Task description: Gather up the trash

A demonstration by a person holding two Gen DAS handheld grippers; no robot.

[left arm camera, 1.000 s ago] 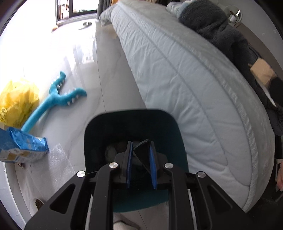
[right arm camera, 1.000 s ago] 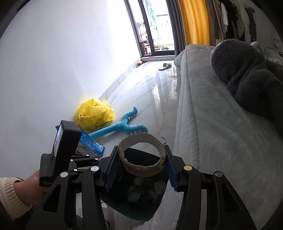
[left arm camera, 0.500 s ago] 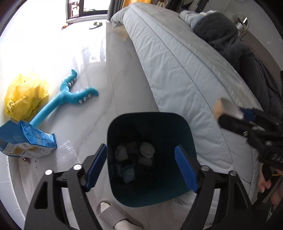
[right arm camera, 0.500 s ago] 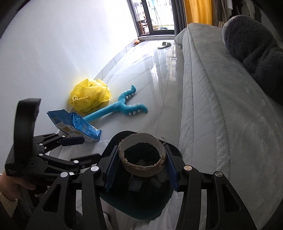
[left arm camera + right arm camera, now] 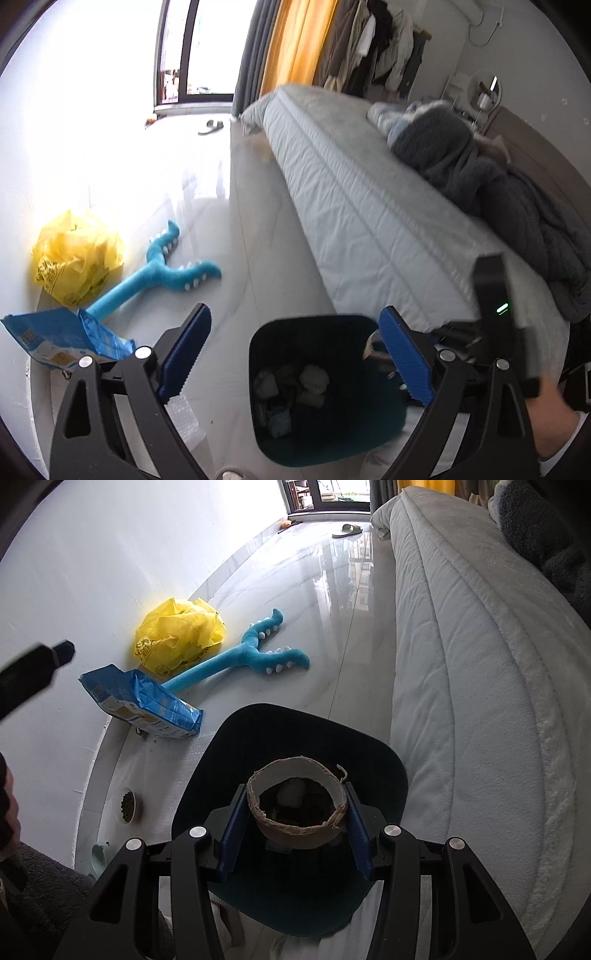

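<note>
A dark teal trash bin (image 5: 325,435) (image 5: 229,746) stands on the floor beside the bed, with crumpled paper and scraps (image 5: 314,380) inside. My left gripper (image 5: 295,354) is open and empty above the bin. My right gripper (image 5: 295,827) is shut on a brown cardboard tape ring (image 5: 297,834) and holds it over the bin's opening. The right gripper's body also shows at the right of the left wrist view (image 5: 495,332). A blue snack bag (image 5: 147,705) (image 5: 62,339) and a crumpled yellow plastic bag (image 5: 177,635) (image 5: 74,258) lie on the floor by the wall.
A blue plush toy (image 5: 251,653) lies on the tiled floor next to the bags. Bubble wrap (image 5: 184,417) lies left of the bin, and a small bowl of pellets (image 5: 127,805) sits by the wall. The bed (image 5: 480,664) runs along the right. A slipper (image 5: 347,530) lies far off.
My left gripper opened, dropped its dark scrap into the bin and lifted back. My right gripper carried the cardboard ring lower, over the bin's opening.
</note>
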